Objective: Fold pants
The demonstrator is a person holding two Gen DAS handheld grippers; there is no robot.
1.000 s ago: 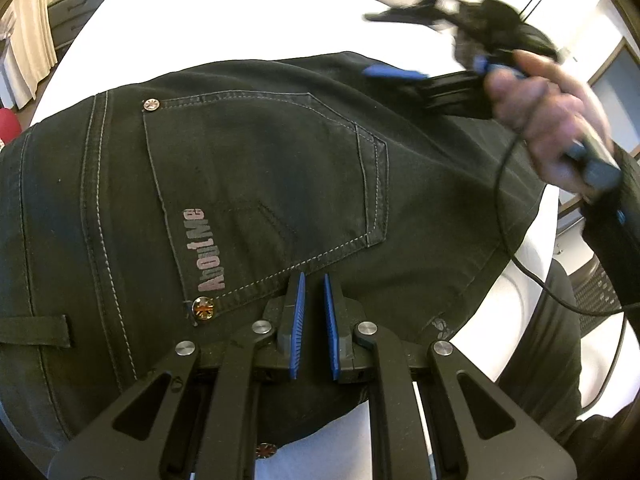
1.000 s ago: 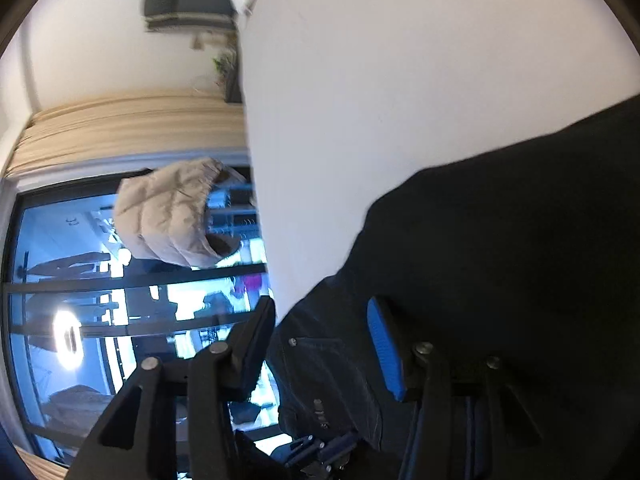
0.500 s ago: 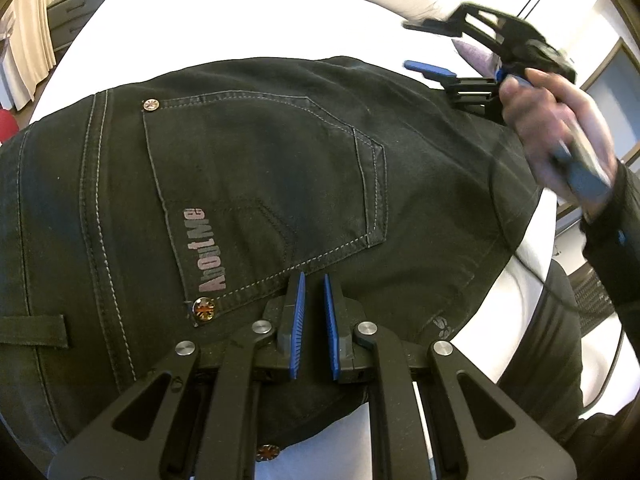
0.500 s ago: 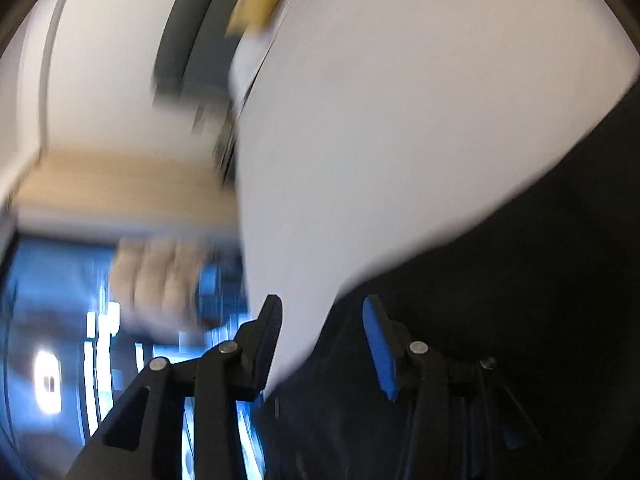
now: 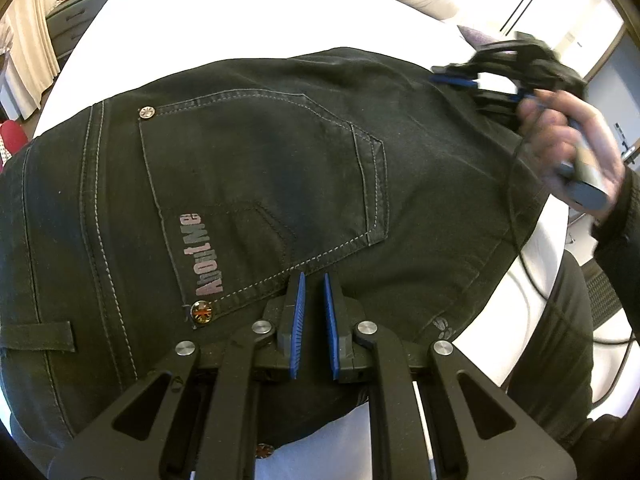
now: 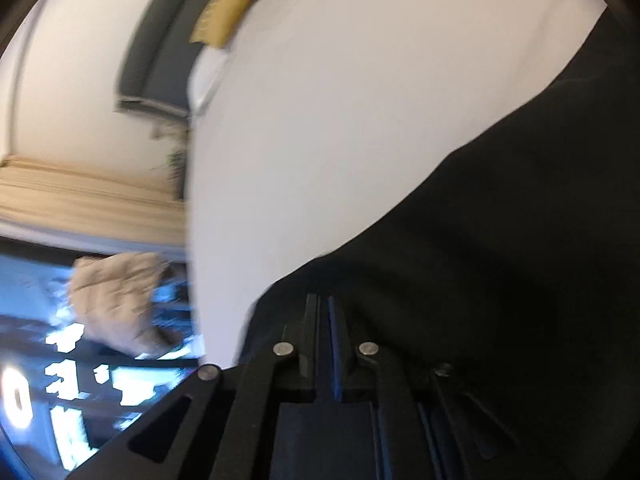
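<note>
Black pants (image 5: 260, 184) lie flat on the white bed (image 5: 208, 12), limp heavy denim, so take thick hems near the back pocket (image 5: 256, 184): your left gripper (image 5: 313, 308) is pressed together below it, your right gripper (image 6: 325, 312) has just closed, apparently on fabric at the far edge.

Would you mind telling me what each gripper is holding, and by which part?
Both grip the black denim pants: left gripper beside the back pocket, right gripper at an edge.
</note>
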